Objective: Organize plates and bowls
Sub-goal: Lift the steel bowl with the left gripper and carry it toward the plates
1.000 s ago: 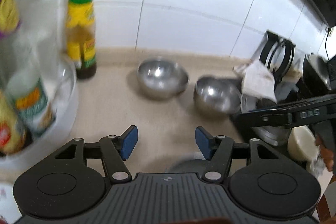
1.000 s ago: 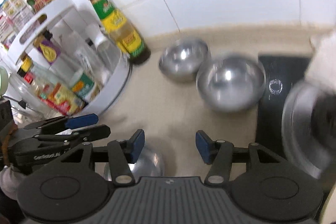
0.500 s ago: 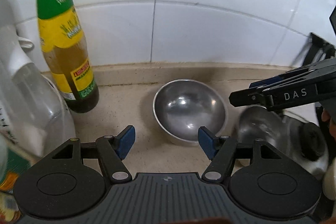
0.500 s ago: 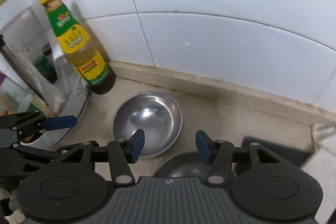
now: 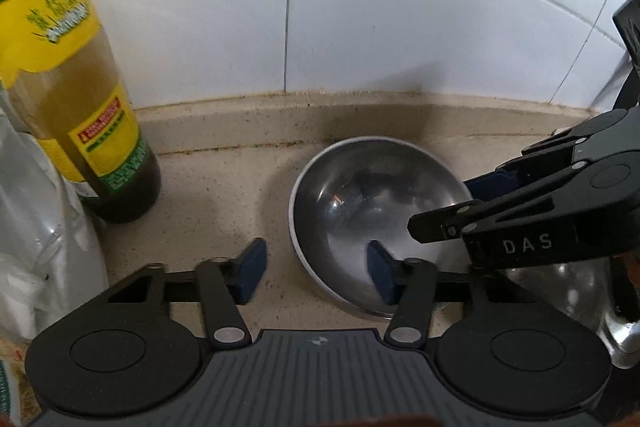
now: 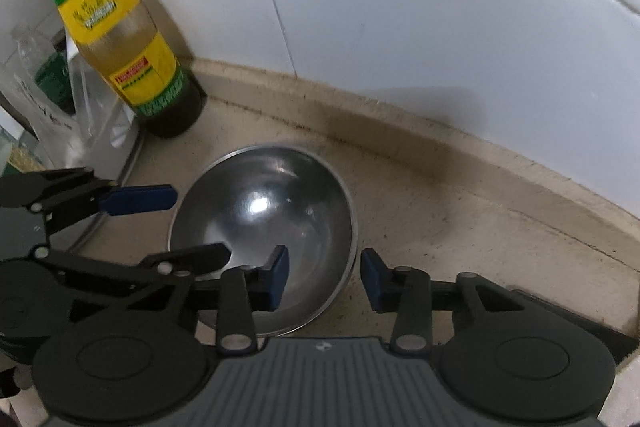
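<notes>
A steel bowl point(image 5: 372, 195) sits on the beige counter by the tiled wall; it also shows in the right wrist view point(image 6: 264, 223). My left gripper point(image 5: 316, 275) is open, astride the bowl's left rim, right finger inside. My right gripper point(image 6: 324, 277) is open, astride the bowl's right rim, left finger inside. Each gripper shows in the other's view, the right one point(image 5: 520, 211) and the left one point(image 6: 100, 227). A second steel bowl point(image 5: 580, 291) lies partly hidden at the right.
A tall oil bottle with a green and yellow label point(image 5: 76, 99) stands left of the bowl, also in the right wrist view point(image 6: 124, 35). A white turntable rack with bottles point(image 6: 60, 95) is at the far left. A raised counter lip point(image 5: 320, 115) runs behind.
Both grippers have moved forward and down to the bowl near the wall. Their fingers now straddle its rim on opposite sides. Both stay open.
</notes>
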A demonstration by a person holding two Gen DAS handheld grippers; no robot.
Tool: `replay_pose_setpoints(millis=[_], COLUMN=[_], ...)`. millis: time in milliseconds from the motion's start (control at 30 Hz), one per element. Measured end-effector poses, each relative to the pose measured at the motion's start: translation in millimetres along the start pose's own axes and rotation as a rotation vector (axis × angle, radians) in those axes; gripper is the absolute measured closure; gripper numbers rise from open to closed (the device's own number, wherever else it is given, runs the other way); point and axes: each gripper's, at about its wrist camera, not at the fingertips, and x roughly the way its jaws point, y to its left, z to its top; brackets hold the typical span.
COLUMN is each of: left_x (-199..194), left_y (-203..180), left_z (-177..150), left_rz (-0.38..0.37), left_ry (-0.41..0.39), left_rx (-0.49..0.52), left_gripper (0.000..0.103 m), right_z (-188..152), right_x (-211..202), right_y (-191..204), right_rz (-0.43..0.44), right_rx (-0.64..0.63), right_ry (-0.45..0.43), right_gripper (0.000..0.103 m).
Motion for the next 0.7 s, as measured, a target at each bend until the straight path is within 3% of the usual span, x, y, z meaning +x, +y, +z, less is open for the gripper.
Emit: replay_pose_setpoints(millis=[33,100,167,700], left_x=[3.7,10.3,13.6,-9.3], left_y=[-1.2,-3.5,-5.2,-3.4], left_z=[-0.9,-3.7,-5.4,-10.9], left_rz=[0.005,0.008,0.019,0.068], left_ry=[0.007,0.022,0.021,-0.018], left_rx=[0.008,0.030,0.046,0.060], left_gripper=[0.061,0.067,0.067,0.066], right_z=[0.6,-0.6,-3.2,-6.4], right_x=[2.8,6.6,10.9,-6.4], right_y=[-0.3,-2.0,-4.8,5.4], right_rz=[0.002,-0.001,0.008,0.047], right_rx=[0.001,0.002,0.013,0.029], right_ry=[0.008,0.016,0.031,-0.021], right_gripper=[0.069,0.072,0.081,0.088])
